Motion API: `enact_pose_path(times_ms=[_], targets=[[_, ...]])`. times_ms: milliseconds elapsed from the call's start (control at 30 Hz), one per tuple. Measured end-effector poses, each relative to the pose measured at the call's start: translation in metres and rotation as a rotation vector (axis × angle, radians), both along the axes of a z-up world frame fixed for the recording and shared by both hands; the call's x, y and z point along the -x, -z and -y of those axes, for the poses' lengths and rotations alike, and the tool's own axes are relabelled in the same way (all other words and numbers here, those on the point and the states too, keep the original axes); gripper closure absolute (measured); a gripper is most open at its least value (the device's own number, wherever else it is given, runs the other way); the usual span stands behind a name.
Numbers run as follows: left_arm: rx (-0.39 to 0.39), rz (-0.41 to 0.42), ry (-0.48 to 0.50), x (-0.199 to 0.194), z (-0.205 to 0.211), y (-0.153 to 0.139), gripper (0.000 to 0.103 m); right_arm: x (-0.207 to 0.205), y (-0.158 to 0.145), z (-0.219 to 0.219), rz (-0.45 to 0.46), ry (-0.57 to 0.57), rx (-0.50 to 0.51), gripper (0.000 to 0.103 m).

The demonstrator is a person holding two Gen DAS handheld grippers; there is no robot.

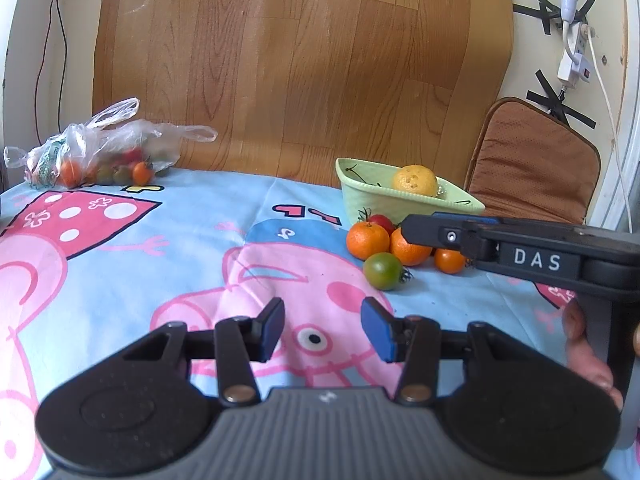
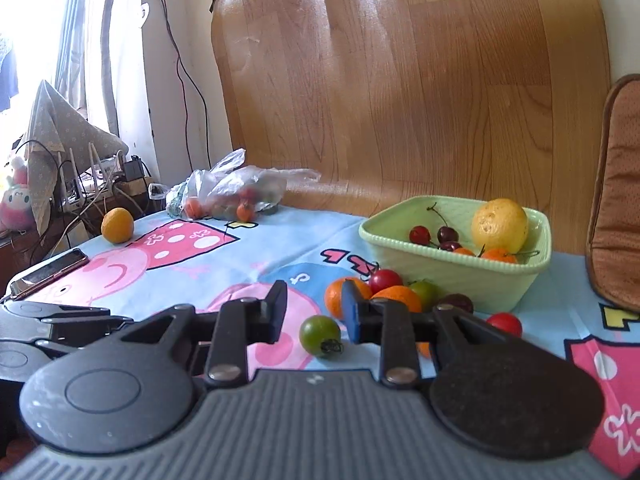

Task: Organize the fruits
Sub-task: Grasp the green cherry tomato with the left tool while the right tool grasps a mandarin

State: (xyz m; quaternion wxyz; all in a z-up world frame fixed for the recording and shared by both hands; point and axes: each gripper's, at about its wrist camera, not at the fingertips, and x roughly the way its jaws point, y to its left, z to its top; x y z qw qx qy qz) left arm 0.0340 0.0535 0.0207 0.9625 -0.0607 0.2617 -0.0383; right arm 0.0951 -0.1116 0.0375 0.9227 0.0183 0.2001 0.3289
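Note:
A pale green basket (image 2: 448, 272) holds a yellow citrus fruit (image 2: 499, 225), cherries (image 2: 434, 236) and small orange fruits. In front of it lie mandarins (image 2: 334, 294), red tomatoes (image 2: 385, 279) and a green tomato (image 2: 320, 335). My right gripper (image 2: 314, 312) is open and empty, hovering just above the green tomato. My left gripper (image 1: 322, 330) is open and empty over the cartoon cloth, left of the pile. In the left wrist view the basket (image 1: 360, 196), green tomato (image 1: 383, 271) and right gripper (image 1: 416, 229) show at right.
A plastic bag of small tomatoes (image 1: 100, 156) (image 2: 236, 196) lies at the table's back left. A lone orange fruit (image 2: 117, 225) and a phone (image 2: 48, 274) lie at the left edge. A brown cushion (image 1: 536, 160) stands at the right. A wooden board leans behind.

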Motion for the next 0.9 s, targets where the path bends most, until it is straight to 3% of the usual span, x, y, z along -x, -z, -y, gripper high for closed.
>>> enact_pose_path(times_ms=[900], targets=[[-0.001, -0.006, 0.006, -0.0002, -0.0004, 0.0009, 0.06, 0.0005, -0.0026, 0.0045, 0.006, 0.032, -0.006, 0.07]])
